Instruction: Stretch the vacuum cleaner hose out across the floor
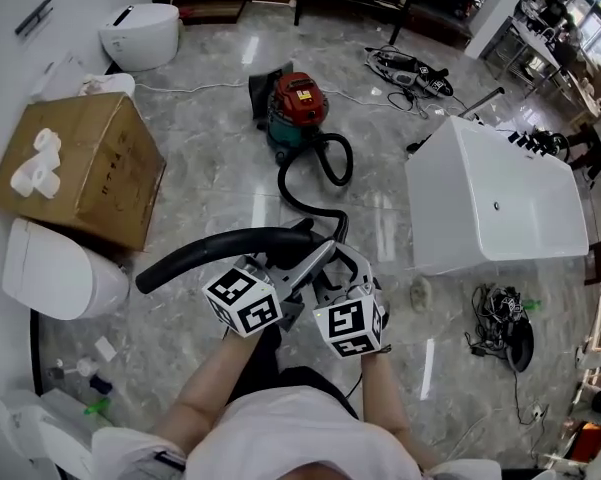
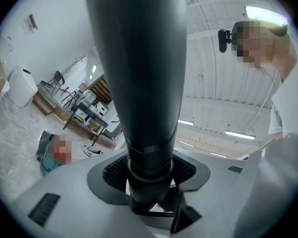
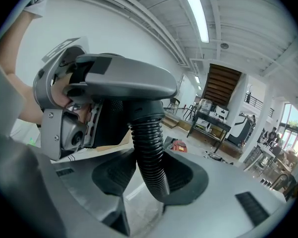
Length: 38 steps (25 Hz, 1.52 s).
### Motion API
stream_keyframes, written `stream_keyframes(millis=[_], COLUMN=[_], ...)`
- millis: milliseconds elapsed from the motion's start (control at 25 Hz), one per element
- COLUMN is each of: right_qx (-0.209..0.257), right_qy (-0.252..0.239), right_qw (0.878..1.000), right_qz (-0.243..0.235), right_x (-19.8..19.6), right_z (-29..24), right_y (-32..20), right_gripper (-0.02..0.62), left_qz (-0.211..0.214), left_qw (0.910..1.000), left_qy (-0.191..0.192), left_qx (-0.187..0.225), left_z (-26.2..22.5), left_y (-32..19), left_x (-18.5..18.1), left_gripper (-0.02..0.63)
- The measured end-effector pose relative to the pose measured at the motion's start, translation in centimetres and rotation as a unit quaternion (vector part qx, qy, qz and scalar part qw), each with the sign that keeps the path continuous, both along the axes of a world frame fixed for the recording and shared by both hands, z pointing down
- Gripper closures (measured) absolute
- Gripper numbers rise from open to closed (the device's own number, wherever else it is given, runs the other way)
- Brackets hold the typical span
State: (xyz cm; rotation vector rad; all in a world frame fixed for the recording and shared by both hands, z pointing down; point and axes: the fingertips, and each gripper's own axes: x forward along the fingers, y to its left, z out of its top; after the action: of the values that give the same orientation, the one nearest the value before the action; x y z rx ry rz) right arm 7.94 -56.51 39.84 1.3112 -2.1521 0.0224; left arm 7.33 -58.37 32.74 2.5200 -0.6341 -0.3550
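Observation:
The red and teal vacuum cleaner (image 1: pixel 298 108) stands on the marble floor ahead. Its black ribbed hose (image 1: pixel 318 164) loops from the canister back to my two grippers. My left gripper (image 1: pixel 298 264) is shut on the smooth dark wand (image 1: pixel 215 249), which sticks out to the left. In the left gripper view the wand (image 2: pixel 139 58) rises straight up between the jaws of the left gripper (image 2: pixel 149 182). My right gripper (image 1: pixel 348 271) is shut on the hose just below the grey handle (image 3: pixel 124 81). There the ribbed hose (image 3: pixel 149 148) passes through the right gripper (image 3: pixel 151 180).
A cardboard box (image 1: pixel 80 163) with paper rolls lies at the left, with white toilets at the far left (image 1: pixel 140 33) and near left (image 1: pixel 55 268). A white bathtub (image 1: pixel 495 198) stands at the right. Cables (image 1: pixel 410 68) and a black tangle (image 1: pixel 505 323) lie on the floor.

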Motion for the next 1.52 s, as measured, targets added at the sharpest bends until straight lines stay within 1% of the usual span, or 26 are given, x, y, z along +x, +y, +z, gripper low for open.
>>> stream_keyframes(millis=[80, 240, 400, 560, 800, 960, 1080, 1200, 1280, 1400, 1520], right_qx=[0.006, 0.018, 0.029, 0.046, 0.057, 0.058, 0.063, 0.068, 0.069, 0.067, 0.064], right_qy=[-0.003, -0.017, -0.014, -0.007, -0.025, -0.032, -0.037, -0.048, -0.054, -0.063, -0.072], right_qw=[1.000, 1.000, 0.999, 0.998, 0.997, 0.996, 0.994, 0.992, 0.991, 0.990, 0.989], right_qz=[-0.005, -0.007, -0.017, -0.030, -0.052, -0.067, -0.081, -0.097, -0.102, -0.105, -0.108], right_x=[0.2, 0.1, -0.1, -0.5, -1.9, -2.7, -3.4, -4.3, -4.8, -5.1, -5.1], right_z=[-0.6, -2.0, -3.0, -4.2, -4.6, -4.4, -4.6, -4.8, -4.8, -5.0, -5.0], right_y=[1.7, 5.0, 8.3, 12.6, 19.7, 23.9, 26.5, 28.8, 29.8, 30.7, 31.1], right_gripper=[0.413, 0.416, 0.419, 0.423, 0.431, 0.436, 0.442, 0.452, 0.457, 0.461, 0.461], left_qz=[-0.015, -0.028, -0.044, -0.071, -0.115, -0.132, -0.143, -0.147, -0.148, -0.147, -0.141], left_qw=[0.9998, 0.9970, 0.9948, 0.9913, 0.9856, 0.9828, 0.9810, 0.9802, 0.9814, 0.9829, 0.9837], left_qy=[-0.006, -0.021, -0.011, 0.005, 0.005, -0.004, -0.003, -0.003, -0.001, 0.003, -0.002], left_qx=[0.011, 0.068, 0.092, 0.111, 0.123, 0.129, 0.132, 0.132, 0.123, 0.111, 0.111], left_z=[-0.7, -2.5, -3.6, -4.7, -5.3, -5.2, -5.3, -5.5, -5.5, -5.6, -5.8], left_y=[1.7, 5.6, 9.0, 13.1, 19.4, 23.5, 25.8, 27.7, 28.6, 29.2, 29.6], left_x=[0.3, 0.7, 0.5, 0.0, -1.4, -2.3, -3.1, -4.1, -4.8, -5.2, -5.3], left_gripper=[0.373, 0.373, 0.373, 0.373, 0.373, 0.376, 0.376, 0.376, 0.376, 0.377, 0.377])
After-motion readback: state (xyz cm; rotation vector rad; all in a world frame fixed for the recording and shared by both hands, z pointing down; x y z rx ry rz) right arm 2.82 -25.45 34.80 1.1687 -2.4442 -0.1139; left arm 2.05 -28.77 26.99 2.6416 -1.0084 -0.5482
